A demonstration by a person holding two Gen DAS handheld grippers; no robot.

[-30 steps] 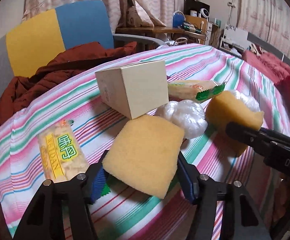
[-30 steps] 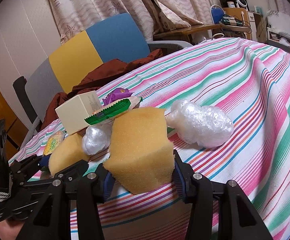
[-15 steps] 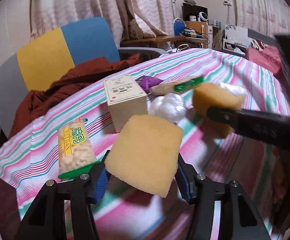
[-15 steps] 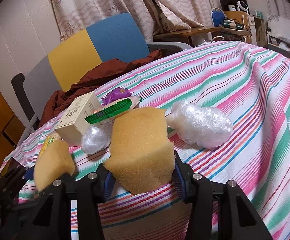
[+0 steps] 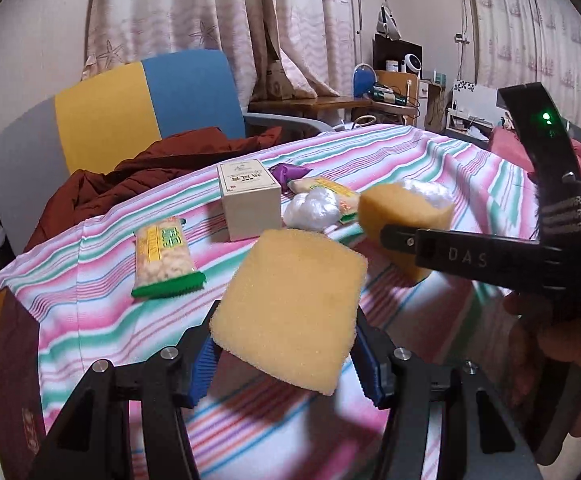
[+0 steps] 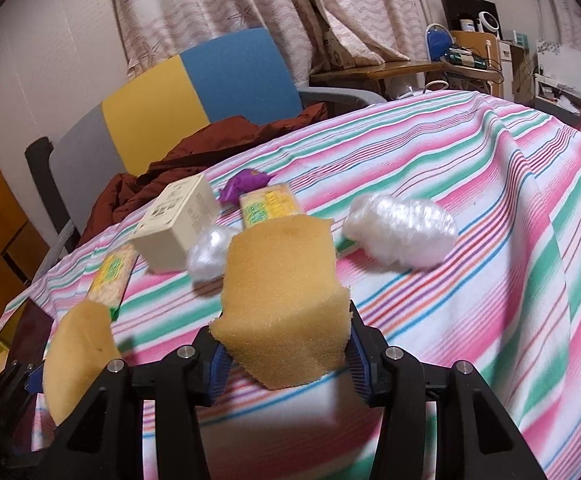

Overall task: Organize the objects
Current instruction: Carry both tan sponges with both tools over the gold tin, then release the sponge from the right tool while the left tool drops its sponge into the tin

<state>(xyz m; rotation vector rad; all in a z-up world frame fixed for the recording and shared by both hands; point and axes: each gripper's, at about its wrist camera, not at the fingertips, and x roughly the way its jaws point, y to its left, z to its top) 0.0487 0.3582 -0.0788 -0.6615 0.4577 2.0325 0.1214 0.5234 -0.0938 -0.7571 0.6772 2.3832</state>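
Observation:
My left gripper (image 5: 286,364) is shut on a flat yellow sponge (image 5: 290,308), held above the striped tablecloth (image 5: 90,280). My right gripper (image 6: 286,360) is shut on a thicker yellow sponge (image 6: 282,292); that sponge (image 5: 402,216) and its black gripper arm show at the right of the left wrist view. The left sponge (image 6: 78,356) appears at the lower left of the right wrist view. On the cloth lie a cream box (image 5: 250,204), a green-edged snack pack (image 5: 164,256), a second snack pack (image 6: 268,206), a purple wrapper (image 6: 244,184) and two clear plastic bundles (image 6: 402,232) (image 6: 210,252).
A chair (image 5: 130,108) in grey, yellow and blue with a dark red garment (image 5: 150,172) stands behind the table. A dark red box edge (image 5: 14,360) sits at the lower left. A hand (image 5: 570,344) holds the right gripper. Desk clutter (image 5: 390,88) fills the far right.
My left gripper has pulled back and leftward with its sponge, so the box and snack pack look farther away. The right gripper has shifted only slightly, its sponge still gripped.

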